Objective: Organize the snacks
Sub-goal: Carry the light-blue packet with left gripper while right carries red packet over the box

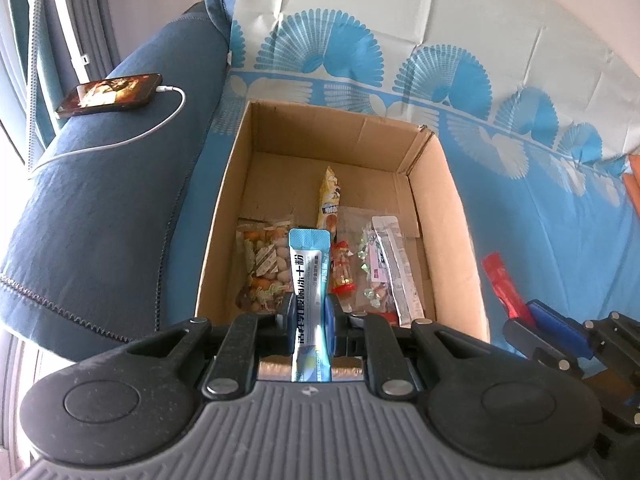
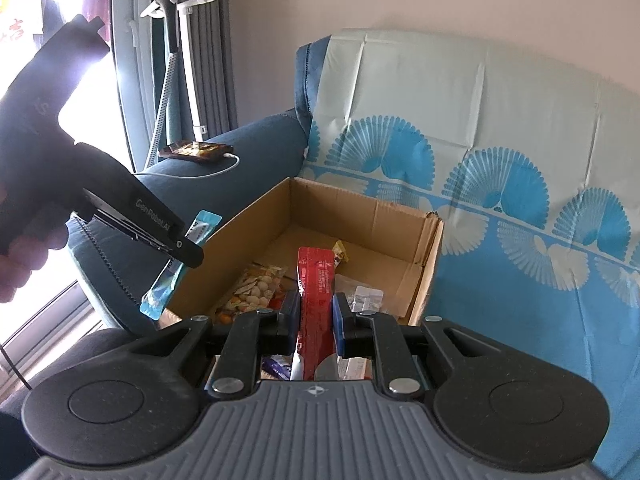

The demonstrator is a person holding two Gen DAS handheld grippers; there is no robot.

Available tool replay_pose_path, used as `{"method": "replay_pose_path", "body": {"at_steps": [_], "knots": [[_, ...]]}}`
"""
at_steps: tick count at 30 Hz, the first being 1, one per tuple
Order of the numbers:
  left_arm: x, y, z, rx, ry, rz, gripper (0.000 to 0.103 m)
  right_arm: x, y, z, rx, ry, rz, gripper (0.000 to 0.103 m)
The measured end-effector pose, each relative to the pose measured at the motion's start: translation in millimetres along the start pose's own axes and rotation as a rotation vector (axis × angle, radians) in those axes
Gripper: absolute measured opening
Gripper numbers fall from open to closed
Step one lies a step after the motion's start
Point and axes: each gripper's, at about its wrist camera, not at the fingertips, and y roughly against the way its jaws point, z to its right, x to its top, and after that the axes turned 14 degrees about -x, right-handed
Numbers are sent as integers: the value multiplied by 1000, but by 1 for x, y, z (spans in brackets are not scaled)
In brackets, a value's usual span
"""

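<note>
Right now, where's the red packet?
The red packet is clamped between the right gripper's fingers, held at the near edge of the cardboard box. In the left wrist view it shows right of the box, over the blue sofa cover.

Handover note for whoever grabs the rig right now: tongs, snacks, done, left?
Left tongs: shut on the blue stick packet, held over the near edge of the cardboard box.
Right tongs: shut on the red stick packet, near the box's front edge.
Done: in the box lie a mixed-nut bag, a yellow snack packet, a small red candy and clear wrapped packets.
Left: drop both held packets into the box. More packets seem to lie below the right tongs, partly hidden. Something orange shows at the sofa's right edge; unclear what.
</note>
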Motion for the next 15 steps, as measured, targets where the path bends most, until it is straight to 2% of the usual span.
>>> {"method": "replay_pose_path", "body": {"at_steps": [15], "knots": [[42,-60,-14,18,5,-40,15,13,-67,4,21,-43,-48,19]]}}
